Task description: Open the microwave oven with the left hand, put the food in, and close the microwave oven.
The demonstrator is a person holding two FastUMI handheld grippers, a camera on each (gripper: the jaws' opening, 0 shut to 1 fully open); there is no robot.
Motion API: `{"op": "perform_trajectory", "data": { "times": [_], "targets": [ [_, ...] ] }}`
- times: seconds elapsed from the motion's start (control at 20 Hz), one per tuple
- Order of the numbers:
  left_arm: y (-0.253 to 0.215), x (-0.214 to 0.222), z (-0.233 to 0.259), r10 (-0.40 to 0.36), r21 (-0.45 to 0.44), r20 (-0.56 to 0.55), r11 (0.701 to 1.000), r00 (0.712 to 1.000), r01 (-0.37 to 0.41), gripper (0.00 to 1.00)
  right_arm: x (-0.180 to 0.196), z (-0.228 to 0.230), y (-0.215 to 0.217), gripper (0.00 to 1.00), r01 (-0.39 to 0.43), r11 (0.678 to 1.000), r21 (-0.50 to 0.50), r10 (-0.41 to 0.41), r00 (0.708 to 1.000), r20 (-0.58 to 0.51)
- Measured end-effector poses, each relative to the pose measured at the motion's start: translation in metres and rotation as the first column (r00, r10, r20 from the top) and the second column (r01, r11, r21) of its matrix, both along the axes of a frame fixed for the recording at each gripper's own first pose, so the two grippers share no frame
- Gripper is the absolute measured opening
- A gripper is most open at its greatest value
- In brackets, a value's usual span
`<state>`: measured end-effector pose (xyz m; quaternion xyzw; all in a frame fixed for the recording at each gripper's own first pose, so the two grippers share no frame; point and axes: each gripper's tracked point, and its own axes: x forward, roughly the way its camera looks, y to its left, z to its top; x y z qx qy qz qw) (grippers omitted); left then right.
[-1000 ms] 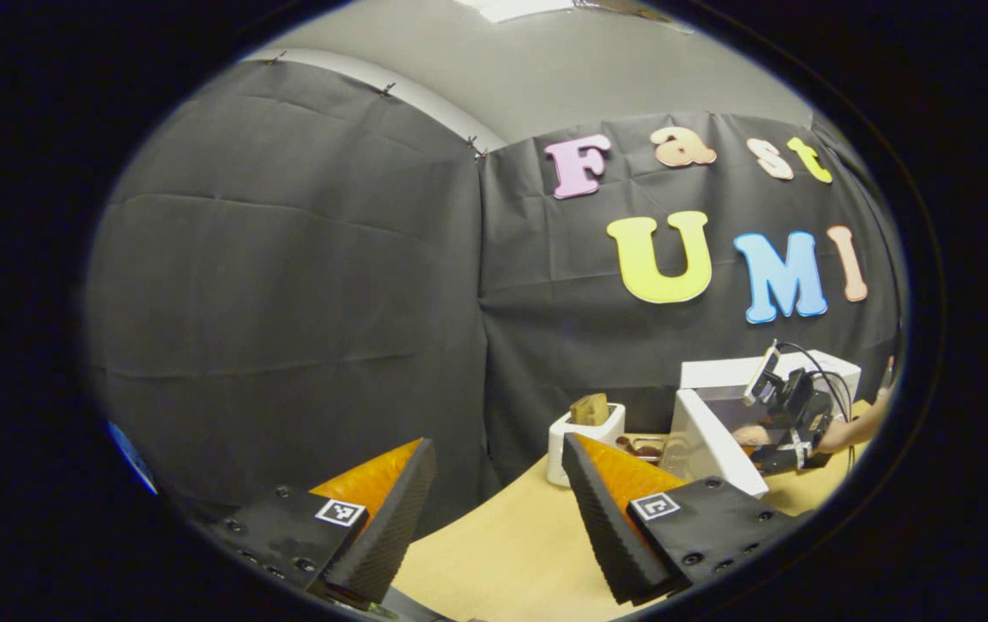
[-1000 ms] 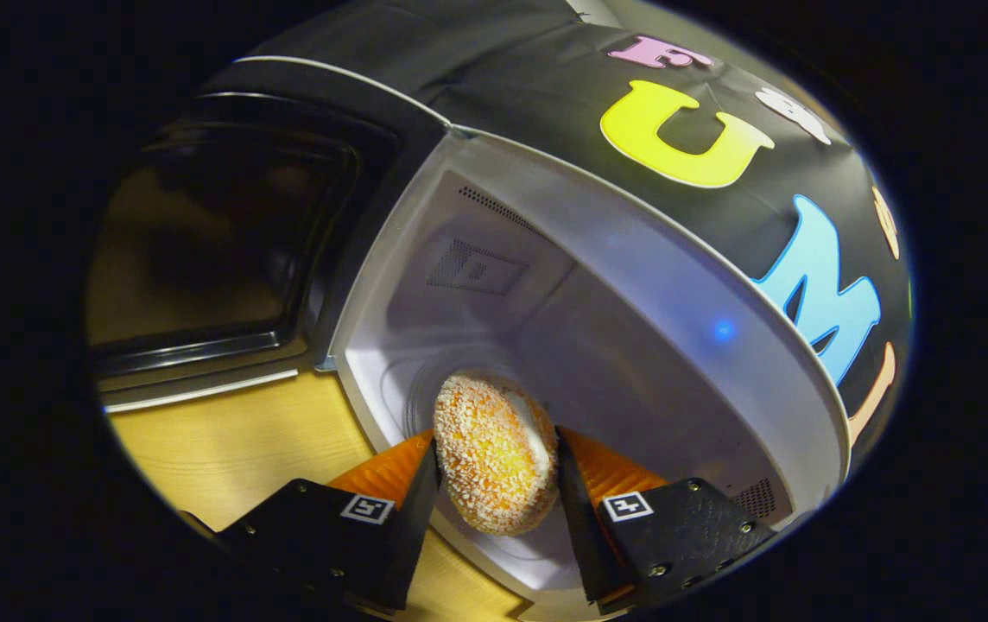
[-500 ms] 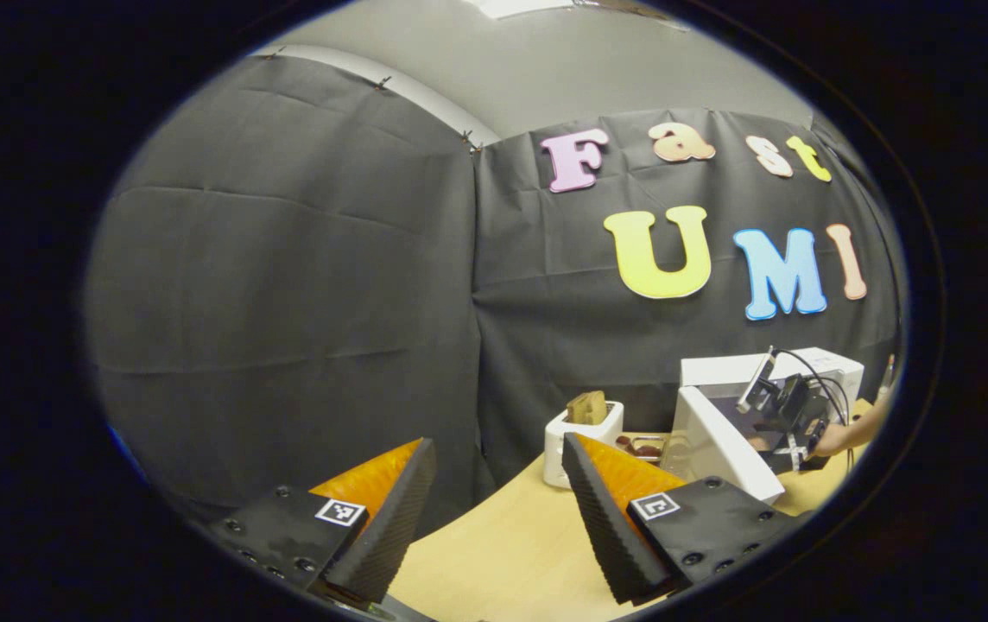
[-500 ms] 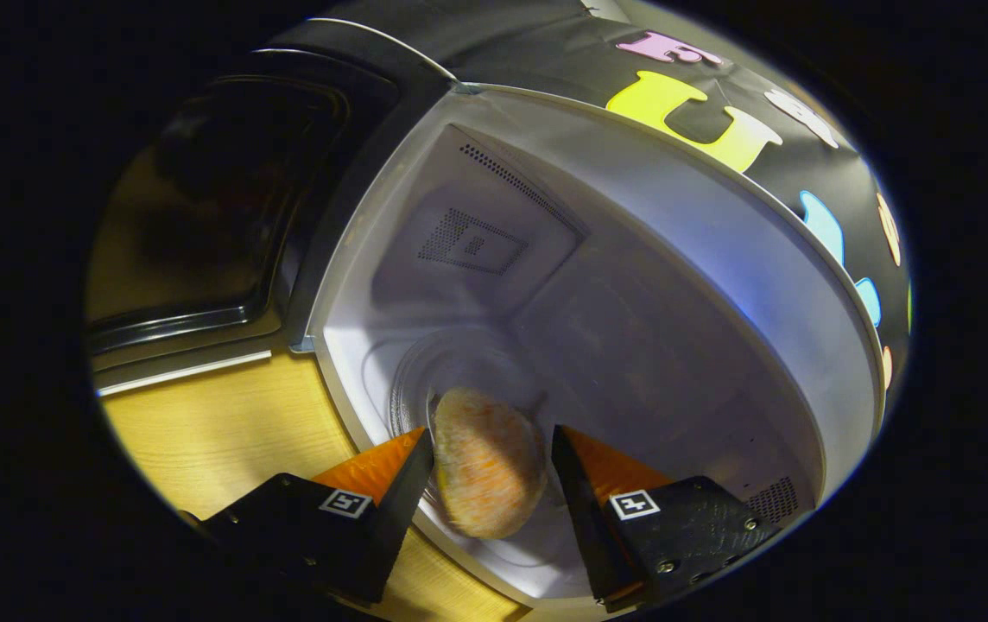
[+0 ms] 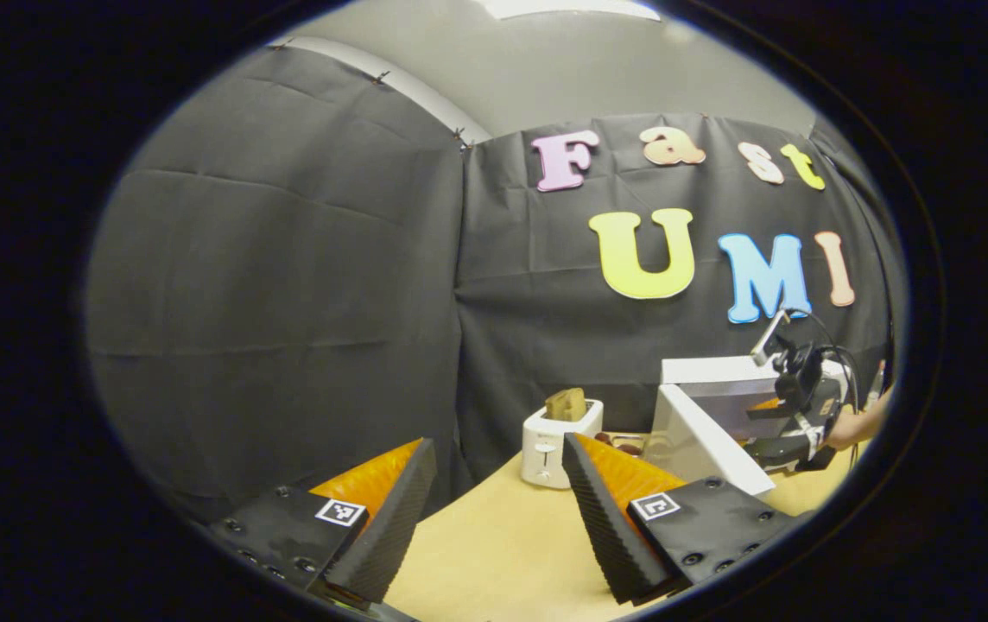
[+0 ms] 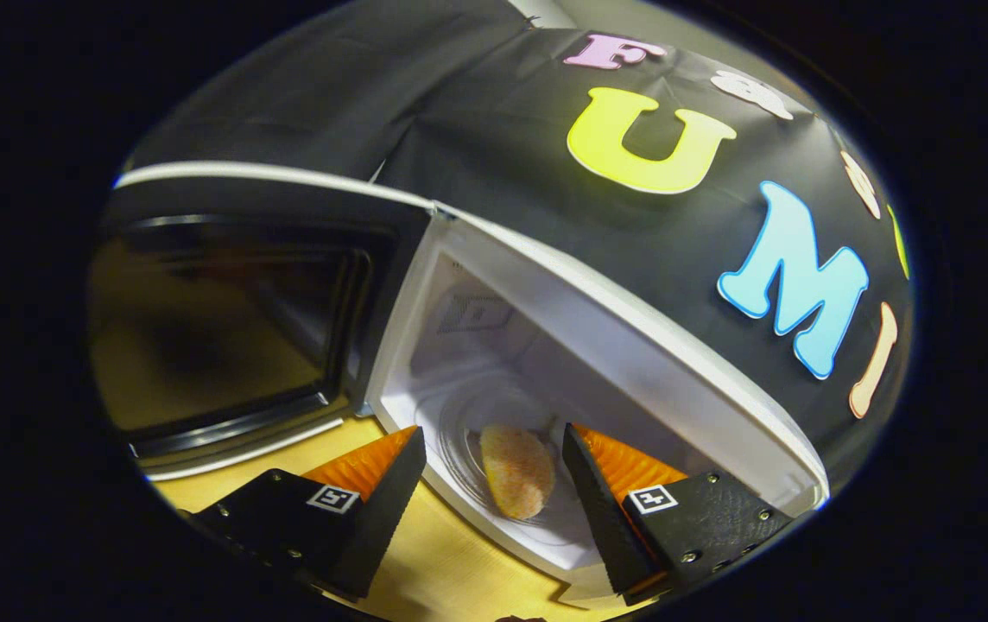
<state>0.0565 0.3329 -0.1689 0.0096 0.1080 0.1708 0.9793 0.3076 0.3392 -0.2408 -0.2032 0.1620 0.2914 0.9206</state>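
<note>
- The food (image 6: 517, 471), a crumbed bun, lies on the glass plate (image 6: 468, 449) inside the microwave (image 6: 632, 345), between the right gripper (image 6: 494, 484)'s fingers but clear of both.
- That gripper's jaws stand wide apart, holding nothing; it sits at the oven mouth.
- The door (image 6: 235, 320) is swung fully open to the left, its dark window facing the camera.
- Over in the left gripper view, the left gripper (image 5: 494, 501) hangs well back over the table (image 5: 494, 553), jaws apart and empty.
- From there the microwave (image 5: 718, 406) shows far off with its door (image 5: 701, 441) out, beside a toaster (image 5: 550, 441); the right gripper (image 5: 792, 406) and a hand (image 5: 848, 428) are at the opening.
- Whether the bun rests flat or on edge is hard to say through the lens.
- Step in hand, I'd judge: food placed, right gripper to pull clear.
- Next needs the door pushed shut, once that gripper is out of its path.
</note>
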Motion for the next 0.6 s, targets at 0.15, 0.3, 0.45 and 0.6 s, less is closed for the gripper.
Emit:
{"op": "perform_trajectory", "data": {
  "times": [0.15,0.3,0.45,0.6],
  "targets": [
    [-0.014,0.007,-0.013,-0.052,0.001,-0.015,0.999,0.999,0.052,0.99,-0.023,0.043,-0.011,0.98,0.034,0.994,0.106,-0.037,0.999,0.033],
    [-0.026,0.014,-0.023,-0.096,-0.007,-0.018,0.995,0.995,0.096,0.99,-0.043,0.082,-0.031,0.97,0.086,0.976,0.202,-0.099,0.993,0.058],
    [-0.033,0.02,-0.04,-0.116,0.002,-0.037,0.993,0.993,0.116,0.96,-0.066,0.108,-0.053,0.97,0.133,0.953,0.274,-0.152,0.987,0.051],
    [-0.044,0.024,-0.064,-0.137,-0.025,-0.072,0.99,0.988,0.136,0.99,-0.093,0.13,-0.082,0.97,0.177,0.933,0.315,-0.21,0.975,0.073]
  ]
}}
